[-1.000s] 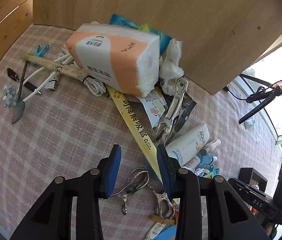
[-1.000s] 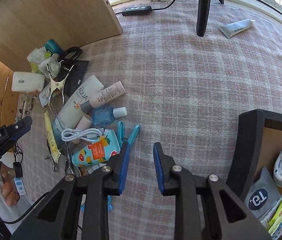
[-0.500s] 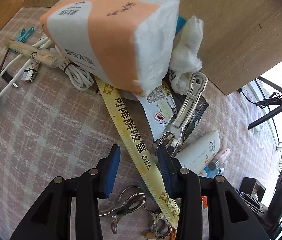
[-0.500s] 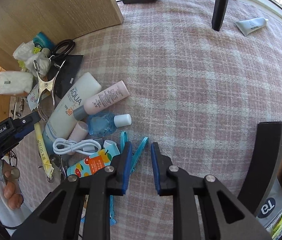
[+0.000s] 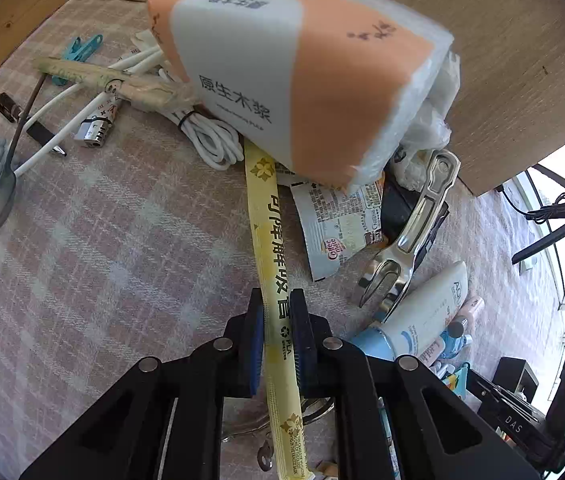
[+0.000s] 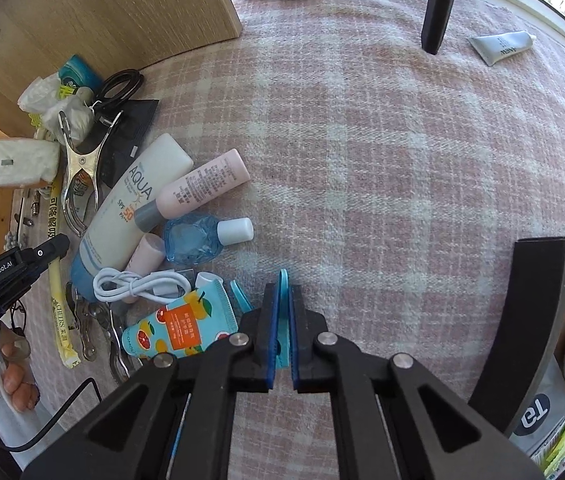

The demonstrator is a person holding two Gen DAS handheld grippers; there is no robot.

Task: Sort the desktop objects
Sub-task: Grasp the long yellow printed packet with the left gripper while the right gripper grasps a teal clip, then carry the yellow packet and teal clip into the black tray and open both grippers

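In the left wrist view a long yellow paper straw packet [image 5: 268, 240] lies on the pink checked cloth, its far end under an orange-and-white tissue pack [image 5: 302, 72]. My left gripper [image 5: 276, 308] points steeply down over it, jaws closing, both blue pads against the packet's sides. In the right wrist view my right gripper [image 6: 282, 294] is shut on a blue clothes peg [image 6: 283, 280], whose tip sticks out past the pads. A second teal peg [image 6: 240, 298] lies just to its left.
Left of the right gripper lie a fruit-print tube [image 6: 178, 328], white cable [image 6: 138, 284], blue bottle [image 6: 194, 236], pink bottle [image 6: 202, 184], AQUA tube [image 6: 134, 200] and metal clamp [image 6: 78, 168]. A black organiser box [image 6: 522, 320] stands right. A wooden board [image 5: 482, 40] is behind.
Both grippers came down. The left one shifted over the yellow straw packet and its jaws narrowed onto it. The right one's jaws closed on the blue peg.
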